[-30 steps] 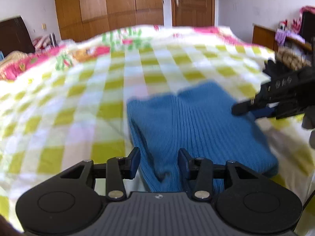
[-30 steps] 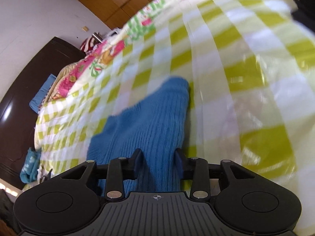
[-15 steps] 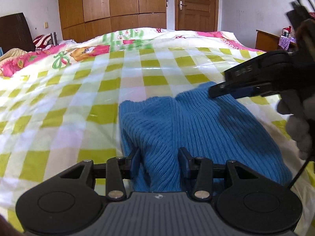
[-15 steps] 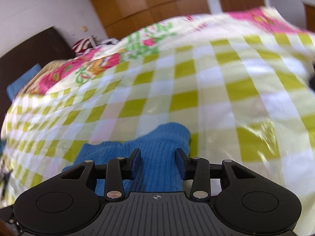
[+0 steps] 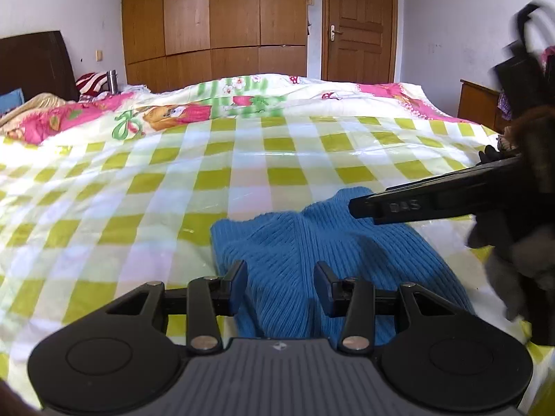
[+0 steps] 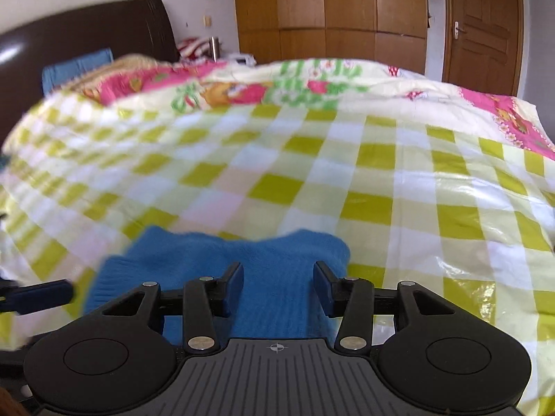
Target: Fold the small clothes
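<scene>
The left gripper (image 5: 280,284) has its 2 jaws standing apart over the near part of the blue knit garment (image 5: 312,253); whether the pads touch the cloth cannot be told, and its near hem is hidden behind the gripper's body. The right gripper (image 6: 277,286) has just been opening its jaws; they stand apart with blue cloth (image 6: 263,267) showing between them, pads clear of it. In the left wrist view the right gripper (image 5: 367,206) reaches in from the right above the garment's far edge, its gloved hand (image 5: 513,253) blurred and cut off at the frame. The garment lies folded on the green-and-white checked bedspread (image 5: 166,187). Beyond stand a wooden wardrobe (image 5: 215,17) and a door (image 5: 360,20).
</scene>
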